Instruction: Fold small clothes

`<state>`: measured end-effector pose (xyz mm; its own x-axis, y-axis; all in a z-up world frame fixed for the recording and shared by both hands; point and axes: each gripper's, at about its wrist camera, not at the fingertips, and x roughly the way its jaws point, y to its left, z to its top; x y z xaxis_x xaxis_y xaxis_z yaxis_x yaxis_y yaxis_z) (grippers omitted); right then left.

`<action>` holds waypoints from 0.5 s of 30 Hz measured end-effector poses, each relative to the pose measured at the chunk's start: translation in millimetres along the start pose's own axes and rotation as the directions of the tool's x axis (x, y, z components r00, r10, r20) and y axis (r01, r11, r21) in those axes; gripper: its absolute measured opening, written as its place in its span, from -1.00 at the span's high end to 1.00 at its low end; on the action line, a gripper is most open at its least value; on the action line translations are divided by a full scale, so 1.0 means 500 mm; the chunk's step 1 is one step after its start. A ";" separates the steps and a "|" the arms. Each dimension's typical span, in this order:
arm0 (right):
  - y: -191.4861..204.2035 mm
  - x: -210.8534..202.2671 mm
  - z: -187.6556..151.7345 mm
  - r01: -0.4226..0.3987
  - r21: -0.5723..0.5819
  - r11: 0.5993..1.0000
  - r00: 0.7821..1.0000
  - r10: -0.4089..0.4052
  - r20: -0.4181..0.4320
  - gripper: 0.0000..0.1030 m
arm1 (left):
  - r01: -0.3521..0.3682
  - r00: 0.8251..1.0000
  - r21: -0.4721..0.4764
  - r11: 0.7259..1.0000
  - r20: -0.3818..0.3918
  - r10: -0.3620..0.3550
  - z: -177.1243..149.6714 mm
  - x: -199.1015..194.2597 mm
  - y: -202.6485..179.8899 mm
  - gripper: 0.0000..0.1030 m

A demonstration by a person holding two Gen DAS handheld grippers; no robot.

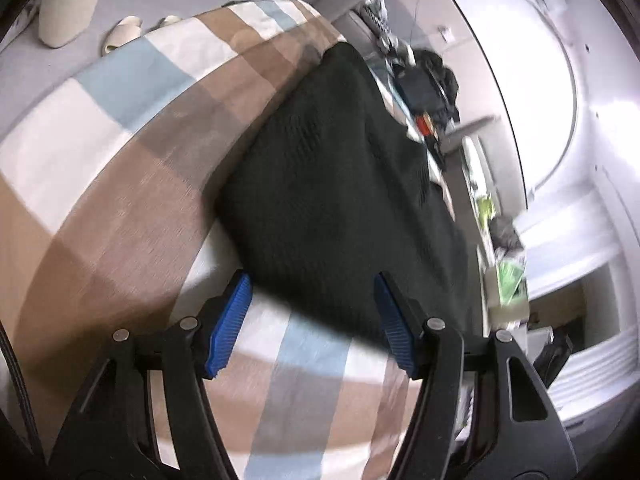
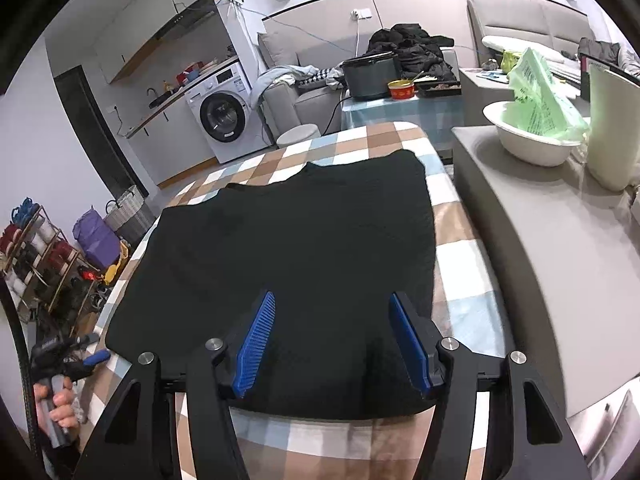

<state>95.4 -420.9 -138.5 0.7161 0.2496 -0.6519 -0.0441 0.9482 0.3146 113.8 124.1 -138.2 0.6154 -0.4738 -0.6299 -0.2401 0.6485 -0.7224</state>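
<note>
Two grippers hovering over one black knit garment (image 2: 288, 248), lying spread flat on the checked cloth (image 2: 452, 240) covering the desk.

Far left in the right wrist view: a hand (image 2: 60, 408) gripping the handle of the left gripper (image 2: 94, 358), sitting just off the garment's left edge, above the checked cloth.

Left gripper (image 1: 314, 320), in its own view: jaws parted, blue pads (image 1: 228, 320) clear of the fabric, nothing clamped; the garment's near edge running across the gap just ahead of the tips, the checked cloth showing below. Picture blurring and tilting.

Centre: garment resting with its far edge reaching toward the desk's end, its near edge lying close to the near side of the desk.

Right gripper (image 2: 332, 340): jaws released, standing apart above the garment's near portion, pads not pressing on it, nothing grasped.

Further right, beside the desk: a grey surface (image 2: 560, 280) carrying a white bowl (image 2: 524, 144) holding a green plastic bag (image 2: 540, 92).
</note>
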 end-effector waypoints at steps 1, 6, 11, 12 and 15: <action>0.002 0.004 -0.001 -0.003 -0.002 1.000 1.000 0.003 0.001 -0.18 | -0.008 1.000 -0.017 1.000 0.028 0.009 0.005 0.007 -0.004 -0.15; 0.008 0.025 -0.009 -0.008 -0.002 1.000 1.000 0.008 -0.026 -0.18 | -0.071 0.990 -0.064 0.995 0.116 0.078 0.018 0.036 -0.016 0.78; 0.013 0.061 -0.023 -0.007 0.006 1.000 0.997 0.008 -0.081 -0.18 | -0.056 0.969 -0.050 0.997 0.237 0.066 0.014 -0.002 -0.023 0.90; 0.015 0.069 -0.024 -0.009 0.000 1.000 0.996 0.009 -0.093 -0.18 | -0.057 0.967 -0.036 0.998 0.247 0.064 0.012 -0.012 -0.025 0.90; 0.035 0.085 -0.032 -0.017 -0.026 1.000 0.994 0.014 -0.107 -0.18 | -0.087 0.954 -0.009 0.996 0.287 0.086 -0.006 -0.053 -0.022 0.90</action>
<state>114.0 -390.8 -171.7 0.6369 0.2826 -0.7173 -0.0745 0.9486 0.3075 98.0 127.8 -114.4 0.7819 -0.2254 -0.5812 -0.2994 0.6819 -0.6673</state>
